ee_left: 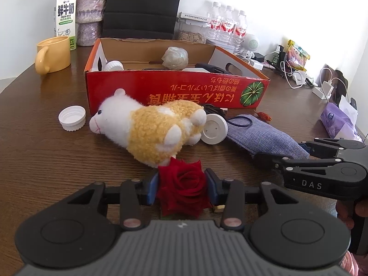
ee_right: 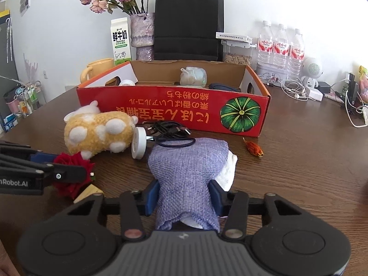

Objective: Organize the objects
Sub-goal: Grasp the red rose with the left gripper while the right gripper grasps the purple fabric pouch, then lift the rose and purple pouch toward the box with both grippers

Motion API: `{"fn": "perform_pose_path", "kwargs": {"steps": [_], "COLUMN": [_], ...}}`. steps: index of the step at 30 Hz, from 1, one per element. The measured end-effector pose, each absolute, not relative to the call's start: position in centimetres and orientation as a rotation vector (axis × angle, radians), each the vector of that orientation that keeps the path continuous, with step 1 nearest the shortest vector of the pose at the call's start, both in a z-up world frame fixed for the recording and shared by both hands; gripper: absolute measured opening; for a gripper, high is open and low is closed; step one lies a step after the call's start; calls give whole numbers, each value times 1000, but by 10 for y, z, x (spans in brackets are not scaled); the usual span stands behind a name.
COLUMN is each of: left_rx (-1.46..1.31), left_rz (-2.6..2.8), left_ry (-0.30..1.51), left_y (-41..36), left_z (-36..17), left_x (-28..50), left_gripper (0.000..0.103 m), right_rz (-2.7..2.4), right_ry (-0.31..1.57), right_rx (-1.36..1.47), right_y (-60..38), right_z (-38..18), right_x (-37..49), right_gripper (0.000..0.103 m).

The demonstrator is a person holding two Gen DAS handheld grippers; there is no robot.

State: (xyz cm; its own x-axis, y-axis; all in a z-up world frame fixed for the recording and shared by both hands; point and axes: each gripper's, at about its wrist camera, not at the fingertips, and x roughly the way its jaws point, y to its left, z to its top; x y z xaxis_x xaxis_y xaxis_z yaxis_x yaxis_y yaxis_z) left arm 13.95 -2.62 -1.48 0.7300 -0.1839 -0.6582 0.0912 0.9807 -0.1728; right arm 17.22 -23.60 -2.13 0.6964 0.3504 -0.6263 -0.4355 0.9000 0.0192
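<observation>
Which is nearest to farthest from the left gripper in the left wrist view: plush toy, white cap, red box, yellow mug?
From the left gripper, shut on the rose:
1. Plush toy: just ahead, nearly touching the rose.
2. White cap: ahead to the left, on the table.
3. Red box: behind the toy, centre.
4. Yellow mug: far left, beyond the box's front corner.

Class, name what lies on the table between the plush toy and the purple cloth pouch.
A white round disc, standing on edge against the plush toy, beside the pouch; both views show it.
</observation>
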Motion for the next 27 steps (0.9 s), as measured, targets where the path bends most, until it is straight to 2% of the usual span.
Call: {"fn": "perform_pose_path", "kwargs": {"steps": [4, 10, 27], "left_rx": [-128, -117, -118], "left_rz": [-155, -162, -150], "left_ry": [735, 721, 632], "left_y": [-27, -27, -16], "left_z": [-14, -11, 13], "left_x": [137, 129, 109], "left_gripper": [39, 36, 36], "right_rz": [445, 451, 436], "right_ry": [650, 625, 524], "right_rx": [-132, -132, -153], "right_y": [-239, -244, -261], "right_z": [-16, -9, 20], "right_x": [165, 152, 125], "right_gripper": [30, 22, 19]}}
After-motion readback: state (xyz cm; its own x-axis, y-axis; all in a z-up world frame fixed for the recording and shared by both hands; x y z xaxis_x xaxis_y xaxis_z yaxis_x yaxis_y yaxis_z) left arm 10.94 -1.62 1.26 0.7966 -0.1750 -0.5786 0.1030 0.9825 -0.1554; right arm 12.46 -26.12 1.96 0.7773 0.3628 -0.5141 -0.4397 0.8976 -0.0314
